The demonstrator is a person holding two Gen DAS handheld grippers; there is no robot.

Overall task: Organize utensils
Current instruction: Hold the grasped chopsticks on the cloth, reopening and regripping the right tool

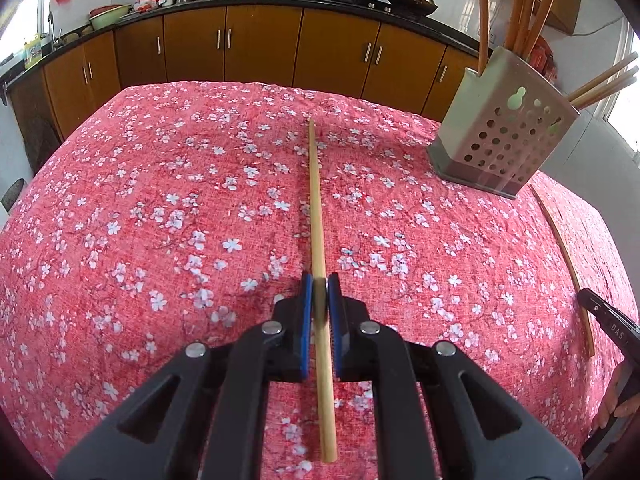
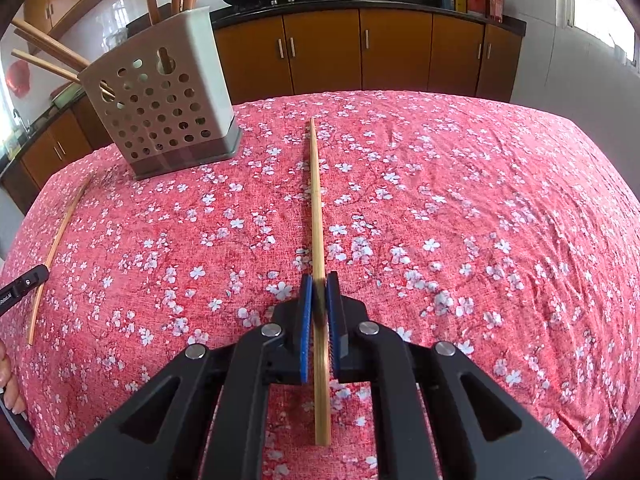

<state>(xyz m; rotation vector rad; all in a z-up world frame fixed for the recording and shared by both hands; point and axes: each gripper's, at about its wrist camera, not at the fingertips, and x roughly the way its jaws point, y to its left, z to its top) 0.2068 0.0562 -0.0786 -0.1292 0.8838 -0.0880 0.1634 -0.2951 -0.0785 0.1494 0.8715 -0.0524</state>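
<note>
Chopsticks, pale bamboo, one in each hand-held gripper. Left hand-held gripper (image 1: 320, 300): blue pads pinched on a long pale bamboo chopstick (image 1: 318, 216), which runs forward from the pads, butt end trailing back under the jaws. Right hand-held gripper (image 2: 320, 300): same state, pads pressed onto a second pale bamboo chopstick (image 2: 318, 216). Both sticks point away over the red floral-cloth surface (image 1: 160, 220); whether their tips touch the cloth or ride just above it, I cannot tell.

Grey perforated plastic utensil holder (image 1: 504, 140) stands between the two grippers, toward the far side, already holding several upright brown chopsticks (image 1: 520, 12) and a few leaning ones (image 1: 604, 80).

Judgement: step in hand is carrying the sticks to the holder. To do it well, tip each stick toward vertical before reaching the rim, enter one at a time to avoid the grippers crowding, aim for a gap clear of the leaning sticks, and release only once the tip is well inside.

Hard to make out: holder's inner compartments are not visible. Upright sticks are cut off at the frame top. Each gripper shows only as a black sliver at the other view's edge.
</note>
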